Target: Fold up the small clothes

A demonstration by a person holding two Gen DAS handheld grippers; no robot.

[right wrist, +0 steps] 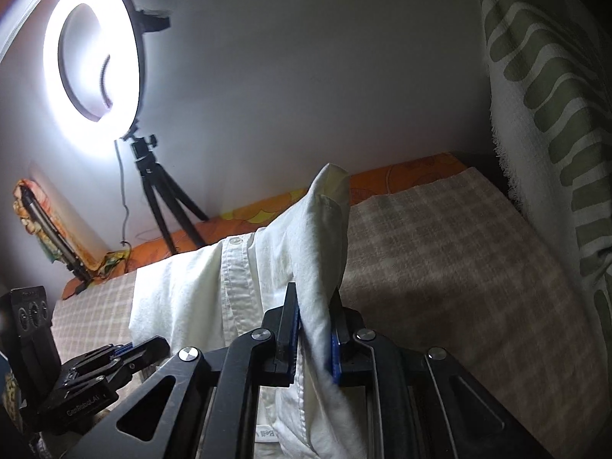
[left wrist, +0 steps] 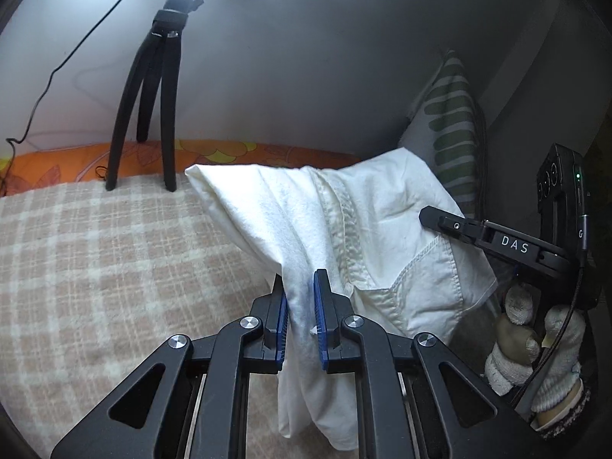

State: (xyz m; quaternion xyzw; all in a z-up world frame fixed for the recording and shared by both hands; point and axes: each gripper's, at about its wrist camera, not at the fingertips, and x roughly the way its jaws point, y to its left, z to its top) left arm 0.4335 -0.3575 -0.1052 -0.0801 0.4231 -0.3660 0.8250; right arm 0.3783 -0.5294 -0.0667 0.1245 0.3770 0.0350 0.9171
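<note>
Left wrist view: left gripper [left wrist: 300, 319] level, blue-padded fingers [left wrist: 320, 317] clamped on white cotton button shirt [left wrist: 344, 222], lifted above checked beige blanket [left wrist: 114, 252]. Right gripper [right wrist: 313, 336] tilted upward, fingers pinching another fold likewise.

A black tripod [left wrist: 153, 114] stands on the checked blanket [left wrist: 95, 248], a green-striped cushion [left wrist: 451, 126] well apart.
</note>
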